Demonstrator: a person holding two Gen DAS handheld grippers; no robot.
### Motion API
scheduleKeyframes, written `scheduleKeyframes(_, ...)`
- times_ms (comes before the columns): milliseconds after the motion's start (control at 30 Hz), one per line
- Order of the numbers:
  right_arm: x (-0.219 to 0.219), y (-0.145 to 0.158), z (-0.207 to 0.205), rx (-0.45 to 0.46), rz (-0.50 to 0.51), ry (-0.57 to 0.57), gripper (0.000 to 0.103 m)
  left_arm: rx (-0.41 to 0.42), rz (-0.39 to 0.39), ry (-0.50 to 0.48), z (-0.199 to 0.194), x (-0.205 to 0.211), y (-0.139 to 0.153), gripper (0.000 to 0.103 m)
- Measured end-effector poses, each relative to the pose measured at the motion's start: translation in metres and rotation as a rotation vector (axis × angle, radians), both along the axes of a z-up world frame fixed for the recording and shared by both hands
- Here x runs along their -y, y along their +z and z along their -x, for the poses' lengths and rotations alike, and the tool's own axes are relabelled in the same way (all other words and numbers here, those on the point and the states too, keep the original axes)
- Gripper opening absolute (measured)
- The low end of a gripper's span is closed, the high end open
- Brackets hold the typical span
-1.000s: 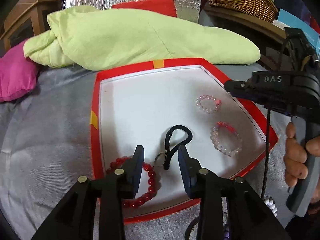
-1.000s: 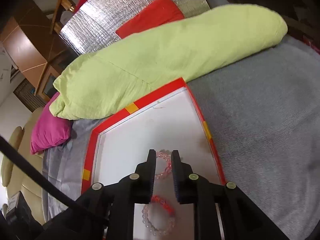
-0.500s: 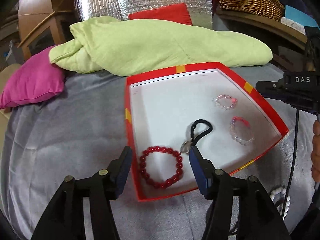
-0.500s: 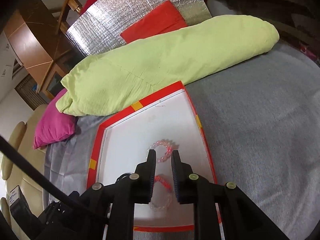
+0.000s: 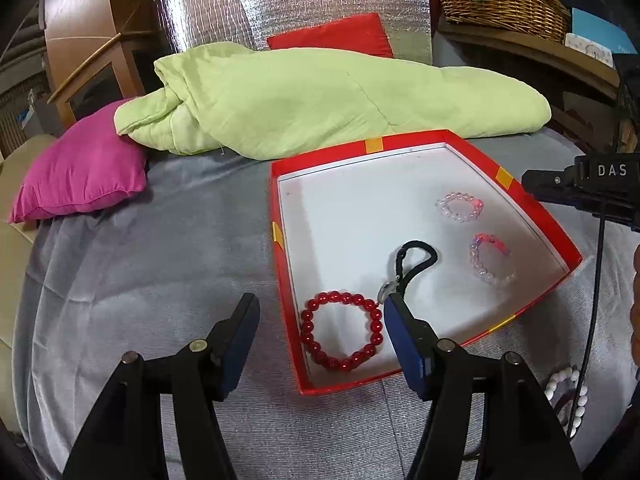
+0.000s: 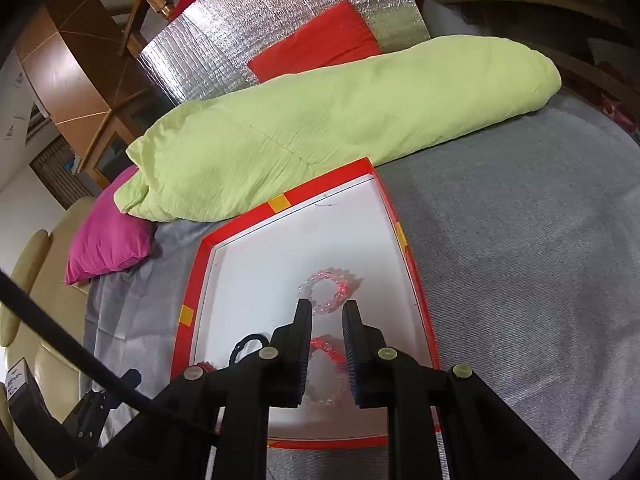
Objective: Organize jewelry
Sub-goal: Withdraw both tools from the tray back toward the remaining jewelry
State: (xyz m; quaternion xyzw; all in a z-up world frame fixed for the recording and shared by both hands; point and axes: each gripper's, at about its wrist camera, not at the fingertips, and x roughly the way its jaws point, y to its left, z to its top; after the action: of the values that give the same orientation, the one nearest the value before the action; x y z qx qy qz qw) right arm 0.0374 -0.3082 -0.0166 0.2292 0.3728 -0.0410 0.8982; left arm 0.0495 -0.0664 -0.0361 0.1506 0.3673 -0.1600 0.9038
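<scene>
Left gripper (image 5: 320,316) has backed off, jaws spread wide and empty — red bead bracelet (image 5: 341,332) lies released in the red box (image 5: 285,280), just ahead. Right gripper (image 6: 326,316) hovers nearly closed, empty.

Both wrist views look down along their fingers — left from the near corner, right from above — sharing the red tray (image 5: 534,216) (image 6: 416,280).
</scene>
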Motion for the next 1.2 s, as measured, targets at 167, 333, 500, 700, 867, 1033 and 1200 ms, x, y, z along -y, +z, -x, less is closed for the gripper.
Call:
scheduleKeyframes(167, 0.004, 0.003, 0.006, 0.008, 0.014, -0.013, 0.017, 0.007, -0.006, 0.022, 0.0, -0.007, 0.002, 0.066)
scheduleKeyframes(333, 0.018, 0.003, 0.017, 0.006, 0.014, -0.052, 0.017, 0.004, 0.01, 0.084, -0.002, -0.028, 0.005, 0.067)
scheduleKeyframes(500, 0.033, 0.002, 0.026, -0.01, 0.014, -0.088, 0.017, -0.038, 0.062, 0.166, -0.006, -0.059, 0.002, 0.074)
scheduleKeyframes(700, 0.04, -0.009, 0.026, -0.065, 0.017, -0.1, 0.017, -0.145, 0.118, 0.182, -0.008, -0.07, -0.012, 0.074)
scheduleKeyframes(867, 0.041, -0.021, 0.021, -0.115, -0.009, -0.097, 0.017, -0.179, 0.143, 0.15, -0.01, -0.064, -0.016, 0.074)
scheduleKeyframes(1033, 0.036, -0.028, 0.017, -0.145, -0.015, -0.09, 0.018, -0.217, 0.165, 0.129, -0.013, -0.058, -0.02, 0.074)
scheduleKeyframes(1200, 0.031, -0.031, 0.015, -0.158, 0.026, -0.072, 0.02, -0.236, 0.179, 0.123, -0.017, -0.054, -0.024, 0.074)
